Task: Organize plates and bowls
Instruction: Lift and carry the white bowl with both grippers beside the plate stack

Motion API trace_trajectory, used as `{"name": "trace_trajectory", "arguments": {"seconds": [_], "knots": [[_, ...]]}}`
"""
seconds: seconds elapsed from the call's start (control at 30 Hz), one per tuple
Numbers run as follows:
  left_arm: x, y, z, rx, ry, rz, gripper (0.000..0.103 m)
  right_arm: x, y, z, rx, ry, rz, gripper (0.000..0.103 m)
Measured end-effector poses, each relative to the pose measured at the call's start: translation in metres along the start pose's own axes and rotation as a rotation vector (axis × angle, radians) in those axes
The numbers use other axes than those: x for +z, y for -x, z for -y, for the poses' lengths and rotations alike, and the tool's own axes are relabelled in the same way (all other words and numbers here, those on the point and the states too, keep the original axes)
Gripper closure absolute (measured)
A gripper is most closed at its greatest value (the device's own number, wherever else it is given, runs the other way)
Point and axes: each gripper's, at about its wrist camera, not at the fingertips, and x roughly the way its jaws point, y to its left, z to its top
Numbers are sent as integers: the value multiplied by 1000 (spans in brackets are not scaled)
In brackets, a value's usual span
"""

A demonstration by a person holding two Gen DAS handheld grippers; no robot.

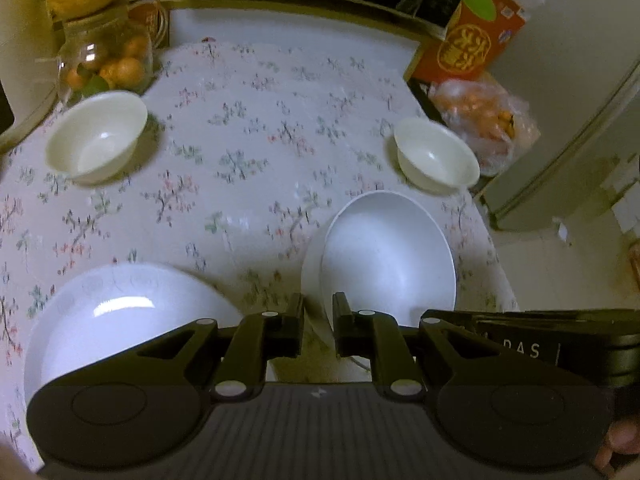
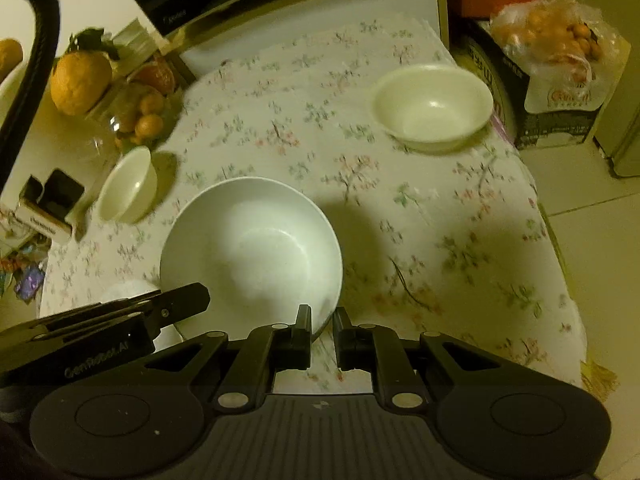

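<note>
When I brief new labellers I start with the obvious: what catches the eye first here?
The large white bowl at centre, its near rim pinched by both the right gripper and the left gripper. In the left wrist view, the floral tablecloth carries a cream bowl far left, a second cream bowl far right, and a white plate near left.

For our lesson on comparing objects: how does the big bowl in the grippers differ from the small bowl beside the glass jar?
The big bowl is much wider than the small bowl. The big bowl is white, the small bowl cream. The big bowl's rim is pinched by the left gripper and the right gripper, while the small bowl stands free on the cloth. Both are round and empty.
</note>
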Motion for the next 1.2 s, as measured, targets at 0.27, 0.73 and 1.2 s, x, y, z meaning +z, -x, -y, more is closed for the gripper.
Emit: {"name": "trace_trajectory", "arguments": {"seconds": [0.27,0.73,1.2], "knots": [[-13,-9,3,11,11,-66,90,-14,-1,0,-34,107,-61,89],[-27,-16,9,35,-14,-108,90,-25,-10,-6,-85,229,-110,88],[-21,-11,2,30,31,-82,78,-22,-7,-6,-64,219,-83,81]]}}
